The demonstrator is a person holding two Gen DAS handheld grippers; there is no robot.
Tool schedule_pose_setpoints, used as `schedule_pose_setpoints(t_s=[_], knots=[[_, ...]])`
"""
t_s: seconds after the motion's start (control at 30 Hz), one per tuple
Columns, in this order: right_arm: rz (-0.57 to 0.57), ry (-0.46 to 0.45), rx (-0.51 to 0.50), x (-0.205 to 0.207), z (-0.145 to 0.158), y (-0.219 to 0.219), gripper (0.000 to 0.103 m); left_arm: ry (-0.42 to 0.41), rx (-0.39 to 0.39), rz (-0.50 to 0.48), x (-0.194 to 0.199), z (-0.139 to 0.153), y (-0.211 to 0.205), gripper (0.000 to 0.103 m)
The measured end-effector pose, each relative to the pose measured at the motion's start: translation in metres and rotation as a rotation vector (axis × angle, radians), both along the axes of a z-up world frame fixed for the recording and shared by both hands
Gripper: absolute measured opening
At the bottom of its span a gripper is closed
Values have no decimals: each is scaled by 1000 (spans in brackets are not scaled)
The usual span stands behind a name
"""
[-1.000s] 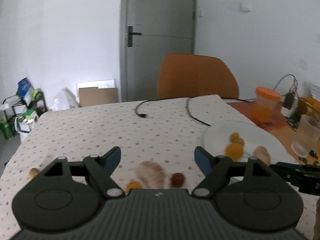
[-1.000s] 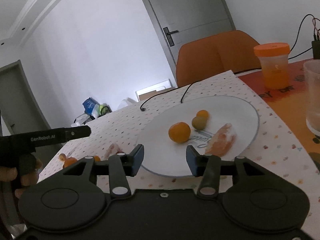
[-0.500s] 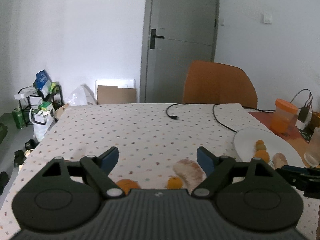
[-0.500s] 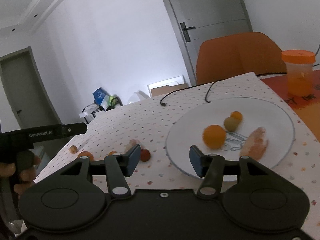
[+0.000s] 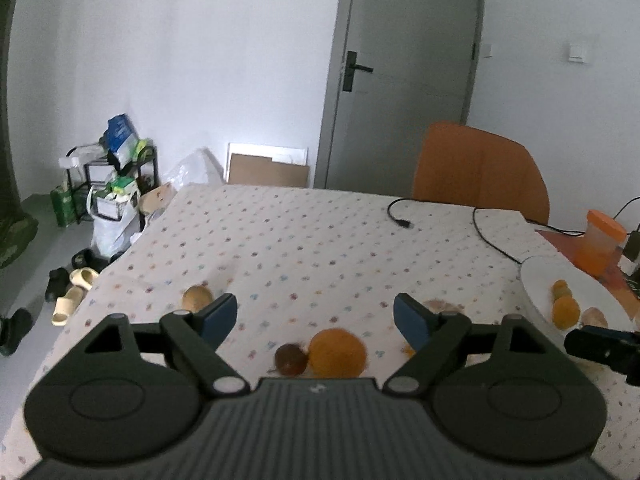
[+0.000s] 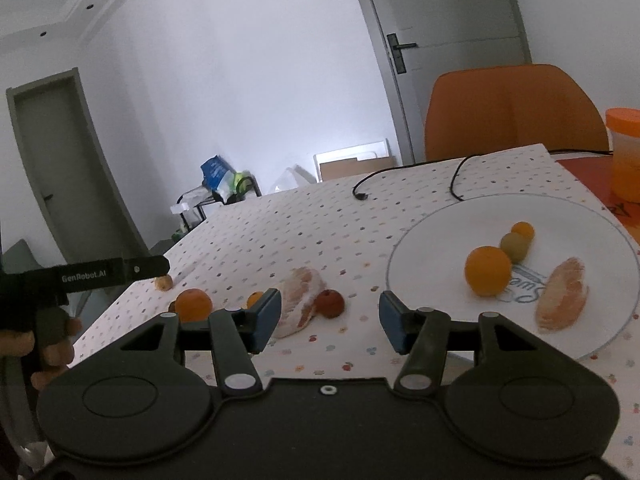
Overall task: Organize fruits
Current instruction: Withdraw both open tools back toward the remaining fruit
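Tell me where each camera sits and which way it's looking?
Left wrist: on the left claw, low over the spotted tablecloth, facing the grey door; both open fingers show, with an orange between them.
Right wrist: on the right claw, facing the white plate and the pomelo slice off it; open fingers, the left claw and a hand show.
Shared: orange, plate, orange chair, door.

Both wrist views look low across the table [image 5: 320,240] toward the door [image 6: 440,40] — sharing scattered fruit.
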State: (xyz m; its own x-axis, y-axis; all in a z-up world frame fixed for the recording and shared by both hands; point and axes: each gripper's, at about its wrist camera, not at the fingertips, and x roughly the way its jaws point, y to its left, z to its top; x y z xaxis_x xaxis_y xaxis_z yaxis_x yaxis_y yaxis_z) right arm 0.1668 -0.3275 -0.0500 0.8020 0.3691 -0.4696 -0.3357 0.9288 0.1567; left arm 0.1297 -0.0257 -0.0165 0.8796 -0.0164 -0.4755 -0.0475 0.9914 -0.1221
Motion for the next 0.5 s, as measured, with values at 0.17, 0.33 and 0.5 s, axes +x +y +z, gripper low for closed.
schedule_pose_setpoints(t_s=[0.17,0.33,0.5], knots=[[17,12,-17,3,-4,10,55,15,-17,14,-3,-11,10,84],[32,24,-34,6,-7,20,55,27,-39,28,-4,-19,20,84],[48,37,-52,12,-10,30,55,26,-55,23,-3,-23,25,84]])
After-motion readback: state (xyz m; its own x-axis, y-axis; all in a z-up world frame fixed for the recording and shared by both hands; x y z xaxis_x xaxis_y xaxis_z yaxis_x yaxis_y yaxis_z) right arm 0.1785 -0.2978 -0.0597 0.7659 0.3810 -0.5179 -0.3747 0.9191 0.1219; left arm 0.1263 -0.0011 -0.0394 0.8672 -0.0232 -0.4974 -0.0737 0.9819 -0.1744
